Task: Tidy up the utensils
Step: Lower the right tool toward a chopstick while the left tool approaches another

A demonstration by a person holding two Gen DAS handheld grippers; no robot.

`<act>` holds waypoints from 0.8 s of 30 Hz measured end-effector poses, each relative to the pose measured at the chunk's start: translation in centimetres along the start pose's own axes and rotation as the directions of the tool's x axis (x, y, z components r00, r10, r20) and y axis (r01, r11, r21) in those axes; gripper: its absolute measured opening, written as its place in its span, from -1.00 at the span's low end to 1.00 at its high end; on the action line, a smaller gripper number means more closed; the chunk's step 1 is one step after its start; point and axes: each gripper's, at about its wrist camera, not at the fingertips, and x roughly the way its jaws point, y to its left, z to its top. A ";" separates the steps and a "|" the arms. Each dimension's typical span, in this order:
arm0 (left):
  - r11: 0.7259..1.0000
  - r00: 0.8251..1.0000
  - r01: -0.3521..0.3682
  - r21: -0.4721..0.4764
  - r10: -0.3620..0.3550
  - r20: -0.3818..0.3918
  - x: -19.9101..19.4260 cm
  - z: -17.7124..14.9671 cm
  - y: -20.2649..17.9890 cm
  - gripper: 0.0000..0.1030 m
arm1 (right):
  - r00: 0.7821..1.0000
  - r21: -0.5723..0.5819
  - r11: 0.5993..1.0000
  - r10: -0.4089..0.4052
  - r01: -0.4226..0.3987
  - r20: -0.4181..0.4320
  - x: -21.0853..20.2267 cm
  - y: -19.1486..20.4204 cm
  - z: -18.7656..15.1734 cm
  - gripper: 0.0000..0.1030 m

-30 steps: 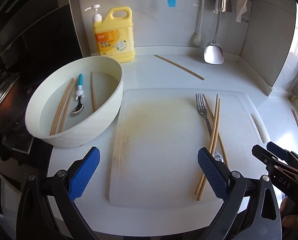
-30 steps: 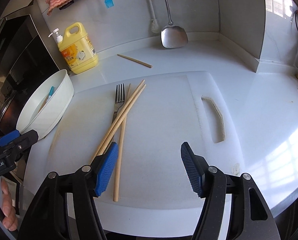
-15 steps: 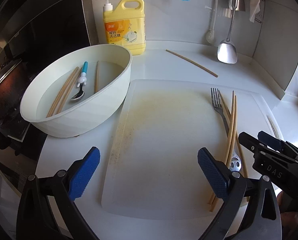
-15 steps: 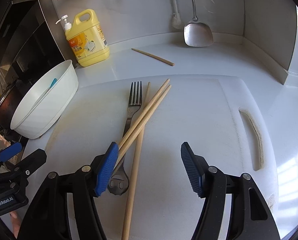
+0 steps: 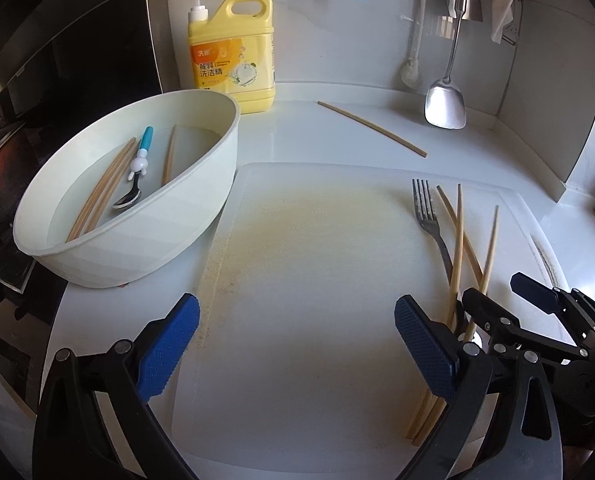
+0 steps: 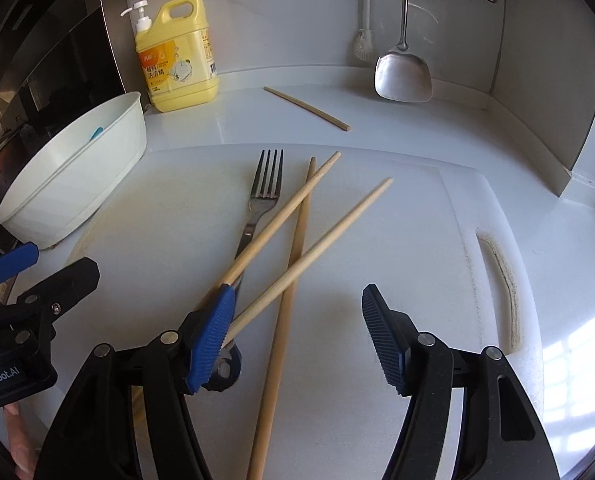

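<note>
Chopsticks (image 6: 297, 216) and a metal fork (image 6: 263, 196) lie together on the white cutting board (image 6: 397, 280), toward its right half in the left wrist view: three wooden sticks (image 5: 459, 248) cross over one another and over the fork's handle, with the fork (image 5: 427, 216) pointing its tines toward the back wall. The right gripper (image 6: 297, 334) is low over the near ends of this pile, its jaws spread wide; one blue pad (image 6: 211, 340) sits right against the near ends of two sticks and over the fork's handle end, though nothing is pinched between the pads. The left gripper (image 5: 297, 354) is over the bare, yellow-stained middle of the board (image 5: 317, 280), its jaws also wide apart and holding nothing. Just left of the board stands a pale bowl (image 5: 177, 220) containing more chopsticks (image 5: 101, 196) and a spoon with a blue handle (image 5: 137, 172). Behind the bowl, against the wall, is a yellow detergent bottle (image 5: 233, 56) with a pump. A single chopstick (image 5: 371, 128) lies alone on the counter beyond the board, and a steel spatula (image 5: 445, 100) hangs at the back corner, next to a white brush (image 5: 411, 72).
</note>
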 end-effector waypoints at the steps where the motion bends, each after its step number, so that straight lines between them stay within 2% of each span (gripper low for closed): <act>1: 1.000 1.000 0.007 0.003 -0.007 -0.003 0.0 0.0 -0.3 0.87 | 1.000 -0.005 1.000 -0.012 0.012 -0.003 0.0 -0.1 -0.1 0.22; 9: 0.997 0.998 0.060 0.049 -0.059 -0.018 0.6 0.1 -2.9 0.87 | 0.999 -0.016 0.999 -0.038 0.038 0.014 -0.5 -2.1 -1.0 0.22; 20: 0.986 0.995 0.095 0.134 -0.089 -0.046 1.2 -0.8 -6.0 0.87 | 1.000 0.003 1.000 0.005 -0.005 0.022 -0.9 -5.2 -1.2 0.22; 23: 0.985 0.995 0.090 0.145 -0.084 -0.047 1.5 -0.9 -6.4 0.81 | 0.999 0.002 1.000 0.020 -0.020 0.026 -1.0 -5.2 -1.3 0.22; 24: 0.985 0.995 0.094 0.142 -0.087 -0.053 1.6 -0.9 -6.4 0.66 | 0.999 0.002 1.000 0.025 -0.025 0.028 -1.1 -5.2 -1.4 0.22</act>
